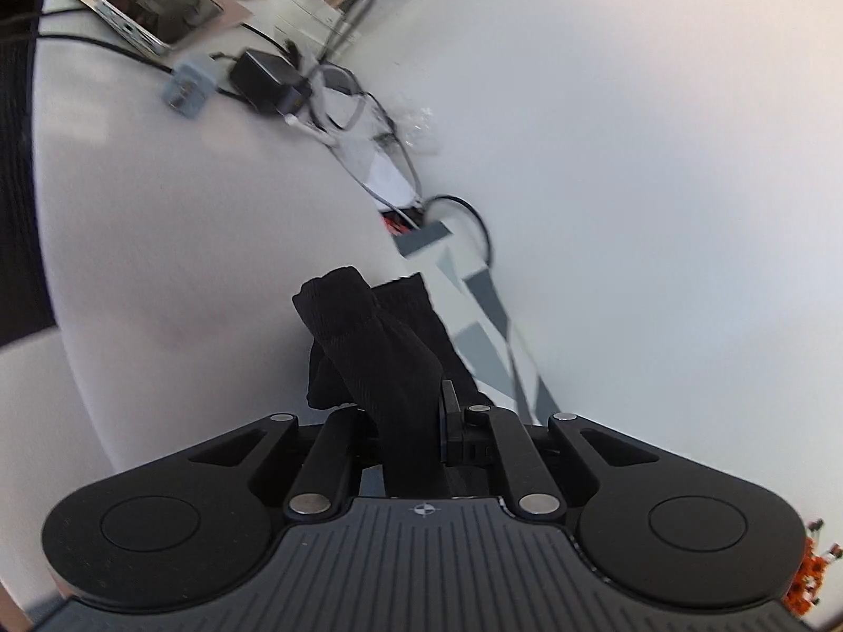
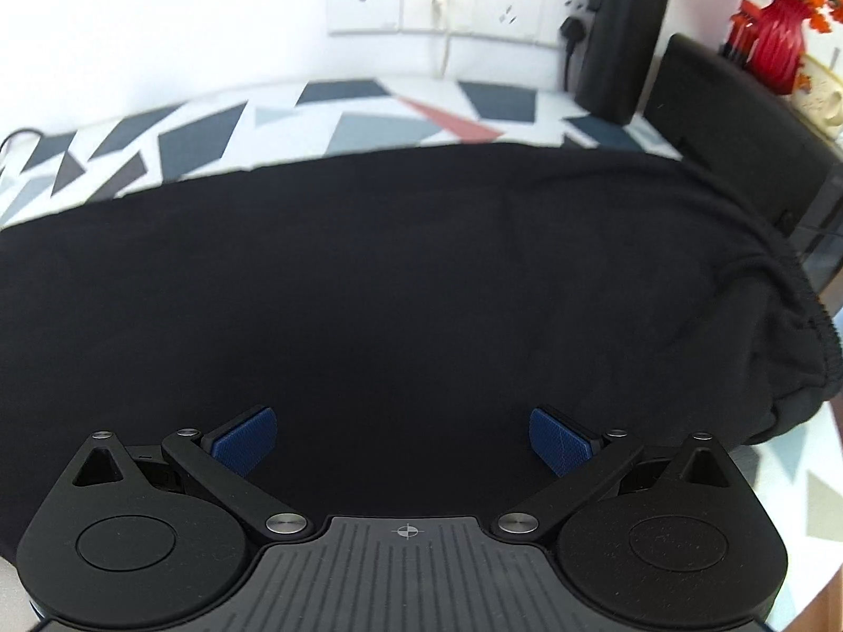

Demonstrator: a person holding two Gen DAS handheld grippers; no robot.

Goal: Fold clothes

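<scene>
Two grippers, one black garment [image 2: 400,274]. Left gripper [image 1: 408,411] — jaws closed on a ribbed black fold of the garment [image 1: 369,337], lifted clear of the patterned tablecloth [image 1: 474,347]. Right gripper [image 2: 403,440] — jaws spread wide, blue pads [image 2: 245,440] apart and empty, poised over the garment's broad flat middle. Garment lies spread on the tablecloth [image 2: 369,110], its elastic waistband [image 2: 806,310] bunched at the right. Behind: wall sockets [image 2: 453,0], black bottle [image 2: 621,31], red vase [image 2: 774,37].
</scene>
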